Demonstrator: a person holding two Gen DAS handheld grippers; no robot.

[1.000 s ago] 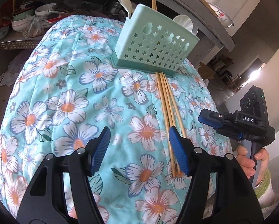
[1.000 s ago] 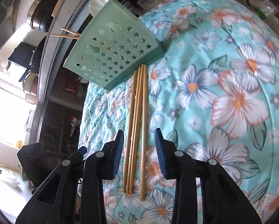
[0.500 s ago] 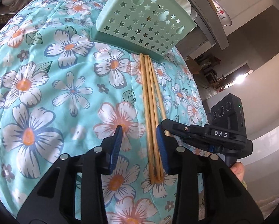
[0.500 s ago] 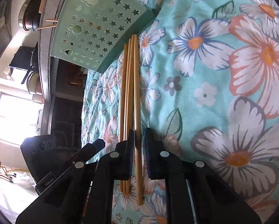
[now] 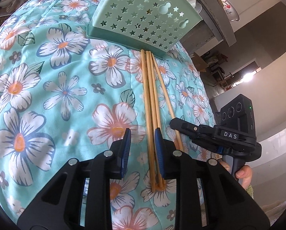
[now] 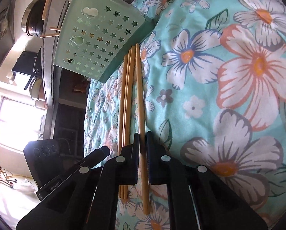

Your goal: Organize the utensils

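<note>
Several wooden chopsticks (image 5: pixel 150 103) lie side by side on a floral quilt, tips against a mint-green utensil holder (image 5: pixel 143 17) with star cut-outs. My left gripper (image 5: pixel 142 145) is partly open, low over the bundle, with its right pad beside the sticks. My right gripper (image 6: pixel 142 149) is shut on one chopstick (image 6: pixel 140 95), which now lies apart from the others (image 6: pixel 126 103). The holder also shows in the right wrist view (image 6: pixel 97 44). The right gripper appears in the left wrist view (image 5: pixel 183 127), clamped on that separated stick (image 5: pixel 165 94).
The floral quilt (image 5: pixel 47 95) covers the whole work surface. A grey counter edge (image 5: pixel 215 19) runs behind the holder, with a floral dish on it. Pots (image 6: pixel 33 19) and a bright window (image 6: pixel 12 122) lie beyond the quilt in the right wrist view.
My right gripper closed on one chopstick and drew it a little aside from the bundle. My left gripper narrowed and moved in over the other sticks.
</note>
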